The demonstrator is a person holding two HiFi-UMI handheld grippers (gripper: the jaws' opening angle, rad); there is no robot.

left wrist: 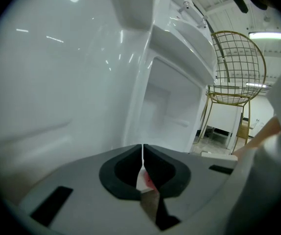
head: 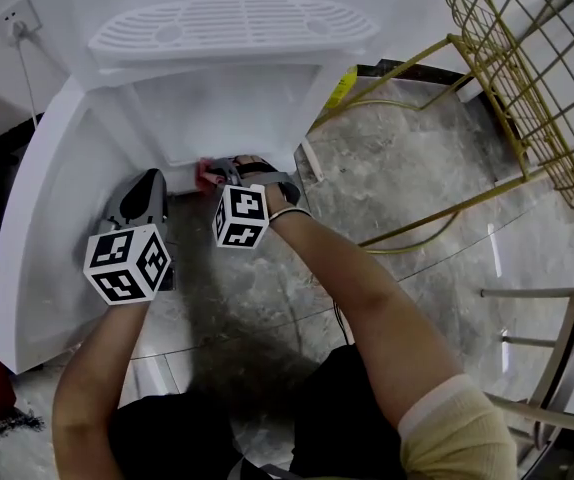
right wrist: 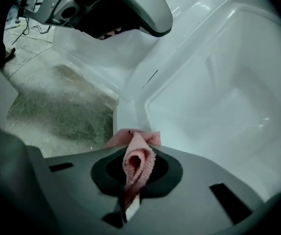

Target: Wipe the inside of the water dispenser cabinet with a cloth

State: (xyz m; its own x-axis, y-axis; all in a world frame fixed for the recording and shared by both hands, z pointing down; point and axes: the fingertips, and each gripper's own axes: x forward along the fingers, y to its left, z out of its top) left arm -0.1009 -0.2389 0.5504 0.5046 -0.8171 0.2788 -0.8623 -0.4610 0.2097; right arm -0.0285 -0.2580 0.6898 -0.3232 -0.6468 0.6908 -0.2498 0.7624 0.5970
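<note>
While the white cabinet door (head: pixel 37 218) stands wide open on the left, the left gripper (head: pixel 150 190) hangs just beside its inner face, jaws pressed together on nothing. Next over, the right gripper (head: pixel 232 173) has its jaws clamped on a bunched pink cloth (right wrist: pixel 139 158), which sits at the lower front lip of the water dispenser cabinet (head: pixel 217 118). Far right, a gold wire chair (head: pixel 527 88) stands on the marbled floor (head: pixel 417 208).

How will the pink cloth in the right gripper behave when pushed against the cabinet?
Likely floppy: the cloth folds and bunches between the fingers of the right gripper. Probably light, since its free edge sticks out unsupported. Its textured weave should drag rather than slip on the glossy cabinet.
</note>
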